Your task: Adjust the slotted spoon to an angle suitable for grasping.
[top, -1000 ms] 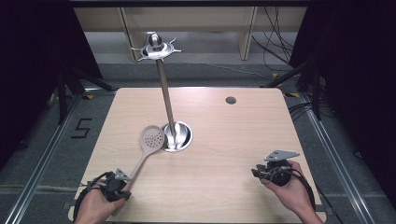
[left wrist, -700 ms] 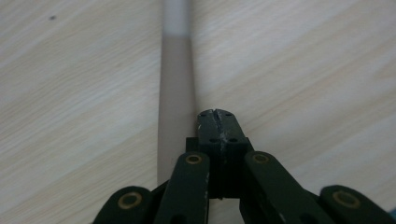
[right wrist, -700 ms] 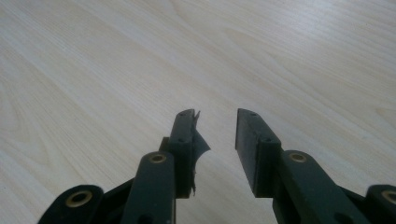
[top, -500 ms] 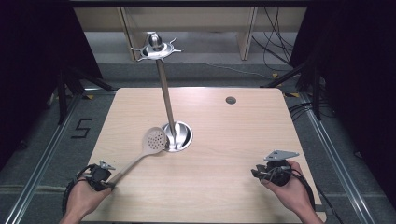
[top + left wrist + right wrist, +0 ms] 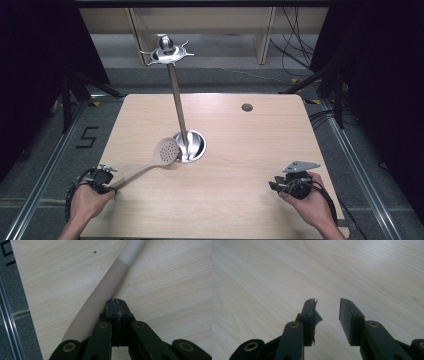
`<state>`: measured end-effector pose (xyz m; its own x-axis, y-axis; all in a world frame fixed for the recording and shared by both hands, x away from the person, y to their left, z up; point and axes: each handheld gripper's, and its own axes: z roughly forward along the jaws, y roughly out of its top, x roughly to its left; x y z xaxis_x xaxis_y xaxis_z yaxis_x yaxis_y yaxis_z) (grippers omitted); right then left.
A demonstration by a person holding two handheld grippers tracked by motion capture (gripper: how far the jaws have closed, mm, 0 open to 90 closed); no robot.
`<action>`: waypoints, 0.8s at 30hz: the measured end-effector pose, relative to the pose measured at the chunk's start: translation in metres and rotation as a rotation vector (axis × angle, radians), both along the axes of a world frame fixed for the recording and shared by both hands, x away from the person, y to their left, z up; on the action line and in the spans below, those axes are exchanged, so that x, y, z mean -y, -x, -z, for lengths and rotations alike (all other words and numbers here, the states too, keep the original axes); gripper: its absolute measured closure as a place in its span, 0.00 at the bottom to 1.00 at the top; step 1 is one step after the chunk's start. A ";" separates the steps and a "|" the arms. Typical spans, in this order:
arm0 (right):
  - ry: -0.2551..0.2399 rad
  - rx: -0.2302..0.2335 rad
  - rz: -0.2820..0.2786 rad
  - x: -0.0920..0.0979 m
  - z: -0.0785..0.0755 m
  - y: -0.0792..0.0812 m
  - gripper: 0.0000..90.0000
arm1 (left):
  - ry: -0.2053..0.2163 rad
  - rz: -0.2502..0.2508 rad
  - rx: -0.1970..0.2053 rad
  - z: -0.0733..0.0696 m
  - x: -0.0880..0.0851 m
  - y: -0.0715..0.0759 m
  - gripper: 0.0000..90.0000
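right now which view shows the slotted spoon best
The high view: the whole slotted spoon shows, head by the stand's base. The left gripper view gives just its handle beside the shut jaws; the right gripper view gives table.

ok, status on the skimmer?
Left gripper shut, skimmer handle beside its jaws, not between. Right gripper just been opening, empty. Stand base by skimmer head.

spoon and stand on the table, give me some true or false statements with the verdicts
1. The spoon has its head beside the foot of the stand. True.
2. The right gripper is shut. False: its jaws have just been opening and stand apart, with nothing between them.
3. The left gripper has its jaws closed together, with the spoon's handle running alongside them. True.
4. A second spoon hangs from the stand's top. False: its hooks are bare.
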<state>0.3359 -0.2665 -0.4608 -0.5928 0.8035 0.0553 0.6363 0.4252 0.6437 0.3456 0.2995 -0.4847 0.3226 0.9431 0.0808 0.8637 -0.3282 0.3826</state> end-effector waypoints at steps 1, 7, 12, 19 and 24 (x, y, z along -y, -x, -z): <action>0.000 0.000 0.000 0.000 0.000 0.000 0.73 | 0.000 0.000 0.000 0.000 0.000 0.000 0.99; -0.011 -0.002 0.012 -0.001 0.000 0.000 0.73 | 0.014 -0.014 -0.018 0.000 -0.004 -0.006 0.99; -0.005 -0.010 0.008 -0.001 0.000 0.000 0.72 | 0.034 -0.044 -0.013 -0.001 -0.007 -0.010 0.95; -0.003 0.001 0.000 -0.001 0.003 -0.001 0.69 | -0.018 0.060 0.062 -0.021 -0.005 -0.012 0.64; -0.003 0.005 -0.001 -0.001 0.002 0.000 0.69 | -0.058 0.231 0.027 -0.029 -0.008 -0.027 0.52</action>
<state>0.3363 -0.2655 -0.4632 -0.5938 0.8028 0.0545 0.6329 0.4241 0.6478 0.3727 0.3077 -0.4560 0.5266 0.8379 0.1438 0.7528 -0.5382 0.3791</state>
